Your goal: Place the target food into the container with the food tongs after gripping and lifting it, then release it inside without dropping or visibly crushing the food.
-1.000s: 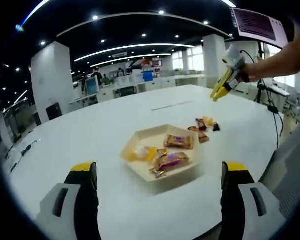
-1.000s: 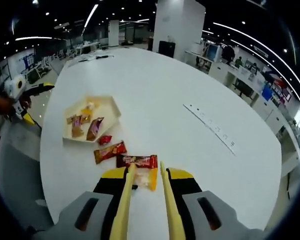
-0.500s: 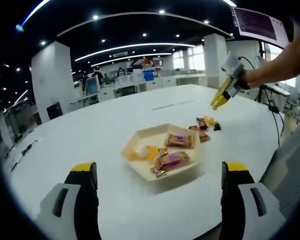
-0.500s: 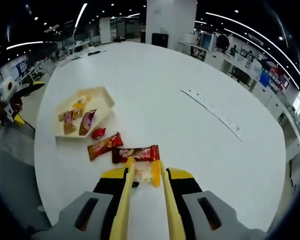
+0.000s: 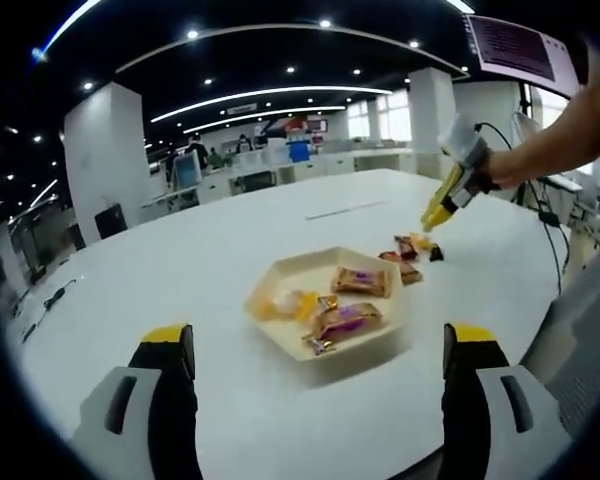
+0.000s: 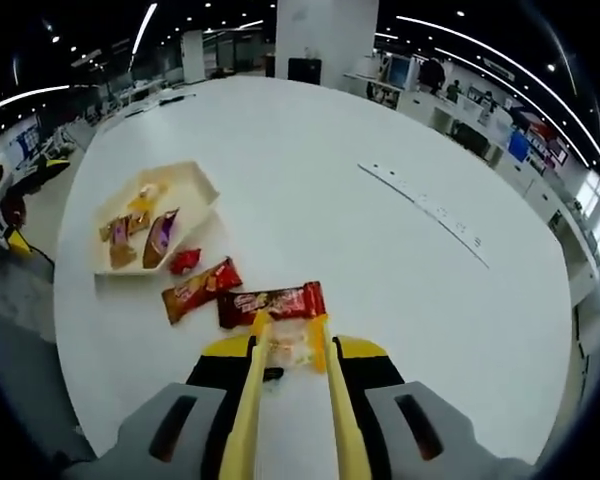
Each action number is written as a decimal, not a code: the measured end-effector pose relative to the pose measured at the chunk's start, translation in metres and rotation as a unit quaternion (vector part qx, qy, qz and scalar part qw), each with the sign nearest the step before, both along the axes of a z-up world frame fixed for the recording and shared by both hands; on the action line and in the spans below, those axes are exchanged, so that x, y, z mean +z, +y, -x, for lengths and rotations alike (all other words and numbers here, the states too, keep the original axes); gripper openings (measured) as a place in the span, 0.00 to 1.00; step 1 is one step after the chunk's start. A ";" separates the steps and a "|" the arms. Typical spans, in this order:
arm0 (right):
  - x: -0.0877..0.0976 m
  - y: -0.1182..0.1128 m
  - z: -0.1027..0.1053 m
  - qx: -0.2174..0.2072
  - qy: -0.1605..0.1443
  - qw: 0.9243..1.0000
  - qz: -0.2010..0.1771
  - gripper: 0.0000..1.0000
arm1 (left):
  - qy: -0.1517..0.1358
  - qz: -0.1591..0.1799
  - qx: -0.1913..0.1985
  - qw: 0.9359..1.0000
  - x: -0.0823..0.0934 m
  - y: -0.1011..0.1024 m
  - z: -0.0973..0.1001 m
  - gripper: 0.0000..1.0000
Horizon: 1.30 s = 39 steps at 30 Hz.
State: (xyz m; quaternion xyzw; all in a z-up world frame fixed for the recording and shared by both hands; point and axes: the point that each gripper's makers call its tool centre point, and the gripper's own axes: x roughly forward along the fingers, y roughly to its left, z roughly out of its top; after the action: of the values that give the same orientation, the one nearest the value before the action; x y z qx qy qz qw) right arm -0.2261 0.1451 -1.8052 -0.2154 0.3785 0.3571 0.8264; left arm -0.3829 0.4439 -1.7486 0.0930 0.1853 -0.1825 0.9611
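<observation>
Your right gripper holds yellow tongs, tips slightly parted around a pale yellow snack on the table. The tray sits at ten o'clock. Your left gripper gapes wide, holding nothing.

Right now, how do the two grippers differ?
The right gripper carries yellow tongs; the left gripper holds nothing. The right one's jaws sit close together on the tongs, while the left one's jaws stand wide apart. The right hovers low over the loose snacks on the table, a yellow-wrapped one between the tong tips; the left faces the tray from farther back. Both have yellow-tipped jaws.
</observation>
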 end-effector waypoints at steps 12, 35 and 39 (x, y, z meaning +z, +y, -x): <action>-0.009 -0.015 0.008 0.012 0.011 0.999 0.035 0.29 | 0.001 0.007 0.004 1.000 0.000 0.001 -0.001 0.99; -0.012 -0.015 0.008 0.007 0.002 0.999 0.046 0.29 | 0.009 0.001 0.001 1.000 -0.005 0.001 0.000 0.99; -0.012 -0.019 0.011 0.006 0.020 0.999 0.037 0.29 | 0.011 0.001 0.002 1.000 -0.005 0.001 0.000 0.99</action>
State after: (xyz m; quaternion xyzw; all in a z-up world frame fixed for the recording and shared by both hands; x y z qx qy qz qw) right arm -0.2368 0.1263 -1.8172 -0.2412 0.4064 0.3518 0.8080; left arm -0.3827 0.4447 -1.7540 0.0898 0.1963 -0.1820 0.9593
